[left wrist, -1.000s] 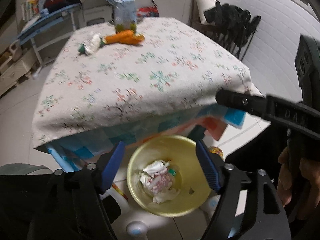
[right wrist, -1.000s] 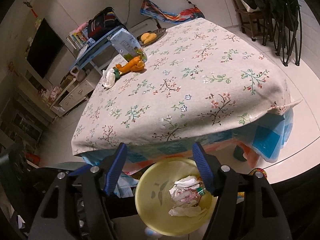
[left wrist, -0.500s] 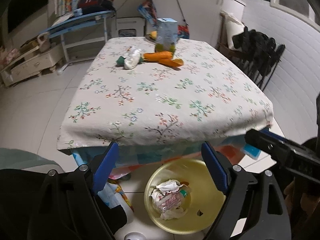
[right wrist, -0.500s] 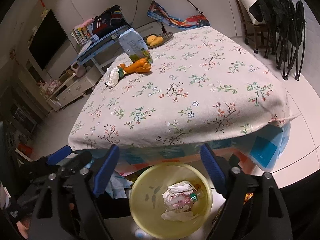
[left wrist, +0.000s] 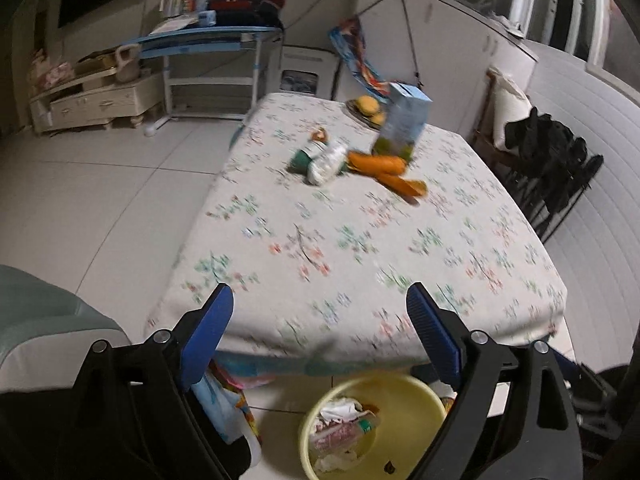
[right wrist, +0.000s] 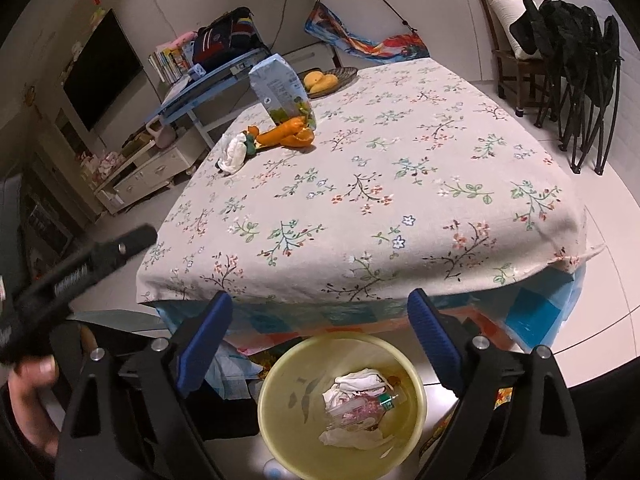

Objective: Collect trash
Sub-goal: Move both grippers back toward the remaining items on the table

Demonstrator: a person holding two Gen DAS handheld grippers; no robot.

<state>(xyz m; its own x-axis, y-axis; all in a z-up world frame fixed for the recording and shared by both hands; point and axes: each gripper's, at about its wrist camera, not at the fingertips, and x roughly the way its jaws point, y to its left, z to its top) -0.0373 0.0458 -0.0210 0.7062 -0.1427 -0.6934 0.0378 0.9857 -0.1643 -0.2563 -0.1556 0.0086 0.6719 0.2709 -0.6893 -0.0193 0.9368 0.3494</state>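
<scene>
A yellow bin [right wrist: 340, 408] stands on the floor at the table's near edge and holds crumpled tissue and a small bottle; it also shows in the left wrist view [left wrist: 372, 424]. On the far side of the floral table lie orange peels [right wrist: 286, 134], a crumpled white tissue [right wrist: 234, 154] and a blue carton [right wrist: 282, 90]. In the left wrist view the peels [left wrist: 384, 170], the tissue [left wrist: 326, 158] and the carton [left wrist: 404, 120] show too. My left gripper [left wrist: 320, 320] is open and empty at the table's near edge. My right gripper [right wrist: 320, 324] is open and empty above the bin.
A plate of yellow fruit [right wrist: 326, 78] sits at the table's far edge. Black folding chairs [right wrist: 576, 60] stand to the right. A blue desk [left wrist: 208, 52] and a low cabinet [left wrist: 96, 100] are behind. A plastic bag [left wrist: 224, 400] lies by the bin.
My left gripper has risen and tilted up from the bin toward the tabletop. My right gripper stays over the bin and has risen slightly. Both stay open.
</scene>
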